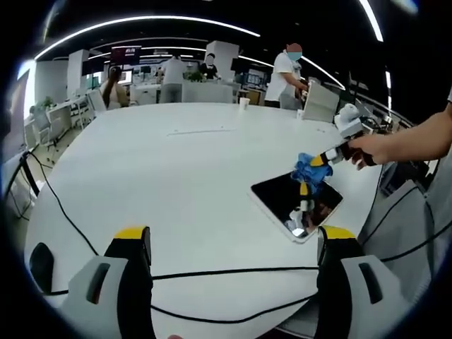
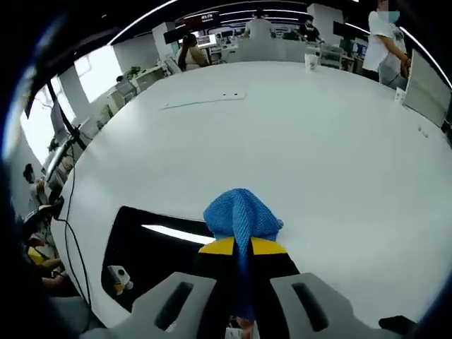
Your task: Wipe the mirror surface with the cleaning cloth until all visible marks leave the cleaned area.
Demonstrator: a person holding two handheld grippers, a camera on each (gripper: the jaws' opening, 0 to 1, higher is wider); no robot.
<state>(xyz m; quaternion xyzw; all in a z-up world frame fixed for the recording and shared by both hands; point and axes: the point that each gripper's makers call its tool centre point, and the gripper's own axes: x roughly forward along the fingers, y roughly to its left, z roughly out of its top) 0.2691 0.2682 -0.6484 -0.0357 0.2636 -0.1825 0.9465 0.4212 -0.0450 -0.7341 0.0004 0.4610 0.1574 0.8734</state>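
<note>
A large white table (image 1: 176, 176) with a rounded edge carried the workspace. A dark rectangular mirror (image 1: 296, 200) lay flat on it near the right edge in the left gripper view, and black cables (image 1: 233, 271) trailed across the near part. A paper cup (image 1: 244, 103) stood at the far edge.

Bright, even indoor light on my feeds. Source: long ceiling strip lights (image 1: 141, 20), bowed into arcs by fisheye. Window (image 2: 99, 70) adds daylight, blown out white in right gripper view. White table (image 1: 176, 169) near overexposed, little surface detail, shadows faint. Mirror (image 2: 152, 251) reads dark, carries one sharp reflected light streak. I see heavy barrel distortion: table edge and cable (image 1: 226, 272) curve hard. Background people soft, low detail. Blue cloth (image 2: 242, 215) weave crisp up close. Slight softness toward edges in both views.
</note>
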